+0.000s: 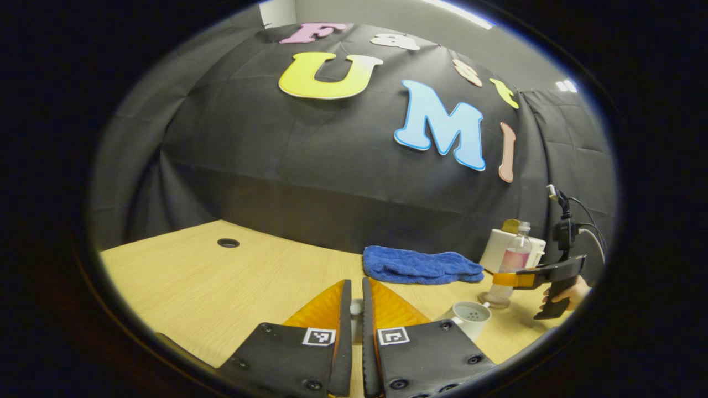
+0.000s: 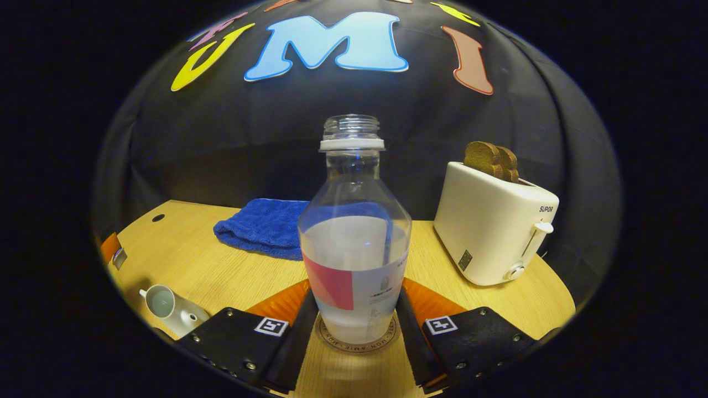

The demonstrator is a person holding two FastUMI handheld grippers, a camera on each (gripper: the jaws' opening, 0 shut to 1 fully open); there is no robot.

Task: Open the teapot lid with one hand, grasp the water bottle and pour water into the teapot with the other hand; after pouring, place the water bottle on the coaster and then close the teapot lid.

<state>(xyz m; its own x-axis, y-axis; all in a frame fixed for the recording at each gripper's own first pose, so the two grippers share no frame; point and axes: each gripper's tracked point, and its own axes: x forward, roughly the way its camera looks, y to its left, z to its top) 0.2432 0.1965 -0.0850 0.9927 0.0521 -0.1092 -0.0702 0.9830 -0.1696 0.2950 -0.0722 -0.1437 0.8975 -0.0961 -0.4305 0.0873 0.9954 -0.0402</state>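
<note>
Clear plastic fills the middle of the right gripper view: the water bottle point(image 2: 354, 243), uncapped and roughly half full, stands upright on a round coaster point(image 2: 357, 342) on the wooden table point(image 2: 232, 271). The right gripper point(image 2: 355, 309) has one finger on each side of the bottle's lower body, apparently touching the label; whether they press on it I cannot tell. Left of the bottle and nearer the table edge sits the white teapot point(image 2: 171, 309), its mouth uncovered. Behind the bottle to the left lies a folded blue towel point(image 2: 263, 226); to the right, farther back, stands a white toaster point(image 2: 492, 232) with two brown slices in its slots.

From the left gripper view, the left gripper point(image 1: 357, 309) has its fingers drawn nearly together around a small white piece, seemingly the teapot lid point(image 1: 357, 305), though little of it is visible. Beyond, toward the bottle point(image 1: 511, 265), sits the teapot point(image 1: 471, 316), then a hand point(image 1: 569, 293) holding the right gripper point(image 1: 506, 279) at the bottle, with the towel point(image 1: 420, 265) and toaster point(image 1: 498, 249) behind.
</note>
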